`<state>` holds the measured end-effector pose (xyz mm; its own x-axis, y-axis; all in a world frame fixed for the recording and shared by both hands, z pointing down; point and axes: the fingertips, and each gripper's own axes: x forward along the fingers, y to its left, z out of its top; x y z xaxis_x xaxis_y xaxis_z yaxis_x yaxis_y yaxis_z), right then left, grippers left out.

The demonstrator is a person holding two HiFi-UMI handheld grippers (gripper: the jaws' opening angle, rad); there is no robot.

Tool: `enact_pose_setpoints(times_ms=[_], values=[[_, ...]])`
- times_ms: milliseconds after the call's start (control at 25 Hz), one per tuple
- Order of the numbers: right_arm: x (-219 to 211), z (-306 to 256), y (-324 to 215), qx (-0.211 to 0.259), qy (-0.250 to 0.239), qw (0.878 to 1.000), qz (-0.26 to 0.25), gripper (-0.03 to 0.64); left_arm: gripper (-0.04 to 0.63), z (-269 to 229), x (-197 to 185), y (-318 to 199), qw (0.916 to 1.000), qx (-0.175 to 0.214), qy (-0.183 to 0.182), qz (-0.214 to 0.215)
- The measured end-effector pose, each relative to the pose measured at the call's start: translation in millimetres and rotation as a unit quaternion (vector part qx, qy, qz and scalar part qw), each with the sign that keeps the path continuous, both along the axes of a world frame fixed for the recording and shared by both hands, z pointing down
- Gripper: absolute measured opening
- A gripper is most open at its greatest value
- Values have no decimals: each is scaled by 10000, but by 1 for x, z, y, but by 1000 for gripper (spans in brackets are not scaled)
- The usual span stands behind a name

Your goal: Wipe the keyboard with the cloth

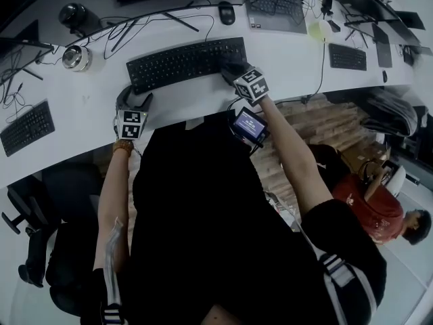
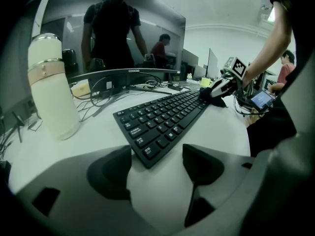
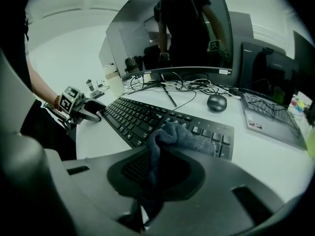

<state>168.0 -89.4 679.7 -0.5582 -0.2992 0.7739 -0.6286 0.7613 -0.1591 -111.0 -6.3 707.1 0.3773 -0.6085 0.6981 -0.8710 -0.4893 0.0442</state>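
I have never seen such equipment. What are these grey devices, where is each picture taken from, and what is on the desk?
No robot here: a person holds a two-jaw gripper in each hand. One picture comes from a camera on the person's head, looking down; the other two from cameras riding on the grippers. On the white desk lies a black keyboard, with a mouse and a laptop behind it. The right gripper is shut on a grey cloth that rests on the keyboard's right end. The left gripper is open and empty, near the keyboard's left corner.
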Motion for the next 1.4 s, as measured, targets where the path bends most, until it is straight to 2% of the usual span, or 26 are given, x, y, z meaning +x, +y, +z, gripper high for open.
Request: enact_pose_setpoints(times_ms=[520, 720, 1120, 1400], values=[[-6, -1, 4, -29, 43, 9987, -512, 48, 319, -1, 0, 0, 10000, 55, -23, 13], [-40, 1, 17, -14, 30, 9925, -1219, 48, 319, -1, 0, 0, 10000, 32, -12, 5], [-46, -1, 20, 113, 94, 9899, -1408, 48, 319, 0, 0, 0, 10000, 3, -18, -26], [-89, 1, 38, -6, 7, 9767, -2148, 48, 319, 0, 0, -1, 10000, -25, 1, -70]])
